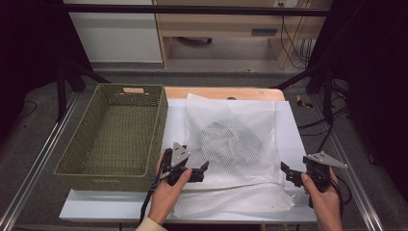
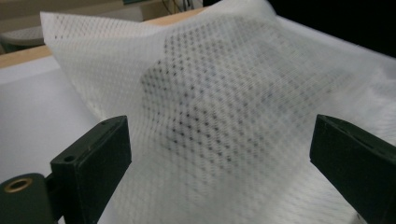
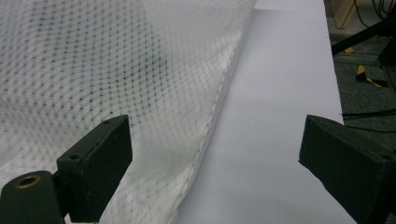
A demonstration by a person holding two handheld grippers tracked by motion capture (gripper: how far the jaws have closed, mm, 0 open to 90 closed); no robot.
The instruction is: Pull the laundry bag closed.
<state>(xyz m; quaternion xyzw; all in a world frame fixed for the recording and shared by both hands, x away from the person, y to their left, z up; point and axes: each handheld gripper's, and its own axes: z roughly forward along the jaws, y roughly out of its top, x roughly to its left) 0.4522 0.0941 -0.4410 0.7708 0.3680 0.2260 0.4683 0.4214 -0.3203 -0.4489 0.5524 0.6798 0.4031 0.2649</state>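
1. White mesh laundry bag (image 1: 235, 144): I see it lying flat on the white table top (image 1: 298, 159), at the centre of the high view. Its near end is folded over toward 6 o'clock.
2. Dark garment (image 1: 231, 139): it sits inside the bag as a grey, crumpled mass seen through the mesh, a little toward 12 o'clock from the bag's middle. In the left gripper view it appears as a dim patch (image 2: 210, 102) behind the netting.
3. Left gripper (image 1: 199, 169): I hold it at the bag's 8 o'clock edge, its jaws pointing toward 3 o'clock. In its own view (image 2: 219, 158) the jaws are spread wide, with mesh lying between them and neither pad pressing on it.
4. Right gripper (image 1: 287, 169): I hold it at the bag's 4 o'clock corner, its jaws pointing toward 9 o'clock. In its own view (image 3: 215, 154) the jaws are spread wide; the bag's stitched seam (image 3: 212, 121) runs up between them, the left-hand jaw over mesh and the right-hand jaw over bare table. Nothing is pinched.
5. Woven basket (image 1: 82, 159): green, rectangular and open-topped, it stands at 9 o'clock from the bag, just beside the table top's left edge.
6. Hands: the left hand (image 1: 168, 190) and right hand (image 1: 322, 192) enter from 6 o'clock, each wrapped around its gripper's body.
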